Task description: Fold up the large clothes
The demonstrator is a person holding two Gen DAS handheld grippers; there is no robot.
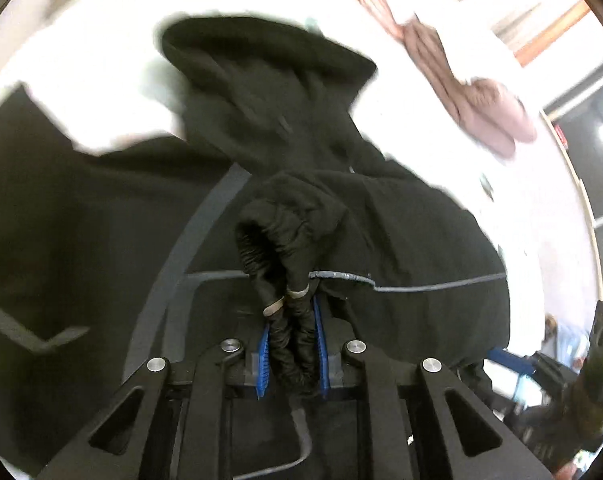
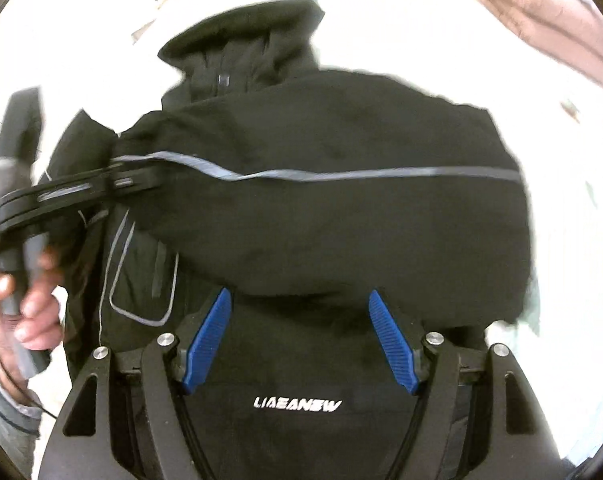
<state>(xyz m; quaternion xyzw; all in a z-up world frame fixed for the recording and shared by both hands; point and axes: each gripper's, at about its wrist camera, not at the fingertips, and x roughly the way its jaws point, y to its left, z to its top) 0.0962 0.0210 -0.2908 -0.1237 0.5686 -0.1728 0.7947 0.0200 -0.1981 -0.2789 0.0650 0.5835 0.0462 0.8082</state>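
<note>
Scene: We work over a black jacket (image 2: 321,208) spread on a white table (image 1: 101,60), its collar (image 1: 261,52) pointing away from us.

Left gripper: Our left gripper (image 1: 291,344) is clamped on the jacket's cuff (image 1: 289,272); the gathered elastic sits bunched between the blue pads (image 1: 263,356), which press it from both sides.

Right gripper: Our right gripper (image 2: 299,340) hangs above the jacket's chest with its jaws spread wide and nothing between them; its pads (image 2: 207,340) are clear of the cloth.

Why held so: We judge the cuff is pinched so the sleeve (image 2: 341,184) can be carried across the body, the usual first fold for a bulky coat. A grip at the cuff end moves the whole sleeve in one piece.

Sleeve: It lies folded across the chest, its grey piping (image 2: 381,174) running side to side.

Jacket to tools: The cuff is inside the left jaws; the white logo (image 2: 297,404) lies directly beneath the right gripper, near the camera. In the right view our hand (image 2: 29,304) holds the left tool at the jacket's left edge.

Elsewhere: A pink garment (image 1: 481,96) lies apart at the far right of the table.

Progress: Early, we judge; the body is not yet folded.
</note>
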